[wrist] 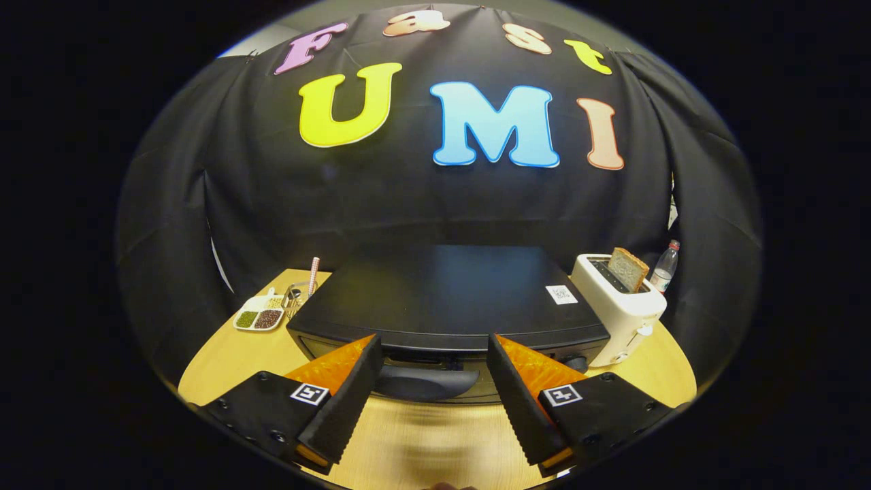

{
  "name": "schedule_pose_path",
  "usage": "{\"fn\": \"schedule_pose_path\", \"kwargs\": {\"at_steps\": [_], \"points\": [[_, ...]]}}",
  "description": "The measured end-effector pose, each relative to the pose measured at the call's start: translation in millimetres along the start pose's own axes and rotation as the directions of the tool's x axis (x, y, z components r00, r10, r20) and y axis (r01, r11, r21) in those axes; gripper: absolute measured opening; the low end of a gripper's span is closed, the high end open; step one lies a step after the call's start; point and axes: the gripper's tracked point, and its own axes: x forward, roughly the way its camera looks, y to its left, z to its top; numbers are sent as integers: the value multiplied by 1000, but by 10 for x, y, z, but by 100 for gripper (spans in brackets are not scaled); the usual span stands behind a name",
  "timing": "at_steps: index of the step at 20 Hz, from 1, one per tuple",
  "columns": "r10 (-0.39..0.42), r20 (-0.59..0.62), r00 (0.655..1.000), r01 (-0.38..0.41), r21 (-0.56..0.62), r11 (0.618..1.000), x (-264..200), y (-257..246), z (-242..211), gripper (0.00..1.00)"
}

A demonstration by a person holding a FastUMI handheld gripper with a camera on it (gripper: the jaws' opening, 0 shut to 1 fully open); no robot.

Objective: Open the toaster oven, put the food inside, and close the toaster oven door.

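Toaster oven (449, 299) sits wide across the table (224, 361), door handle (423, 382) facing the gripper (432, 354), fingers spread wide, holding nothing.

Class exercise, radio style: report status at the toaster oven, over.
Gripper open, fingers either side of the door handle, not pressing. Toaster oven door shut. White toaster with bread slice beside it, nothing blocking the handle.

Scene evenly lit from overhead; soft sheen seen on toaster oven (449, 299) top. Wooden table (224, 361) brightly lit, backdrop cloth kept dark. Strong fisheye bending noted toward edges. Centre rendered sharp; slight blur seen on table just below gripper (432, 354), fingers spread apart.
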Motion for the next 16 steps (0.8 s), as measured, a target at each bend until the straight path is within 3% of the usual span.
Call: {"fn": "schedule_pose_path", "kwargs": {"at_steps": [6,16], "points": [[-23,-51,998,23,5,1000,128,67,-125,98],[0,-158,987,4,22,1000,-134,116,-359,100]]}}
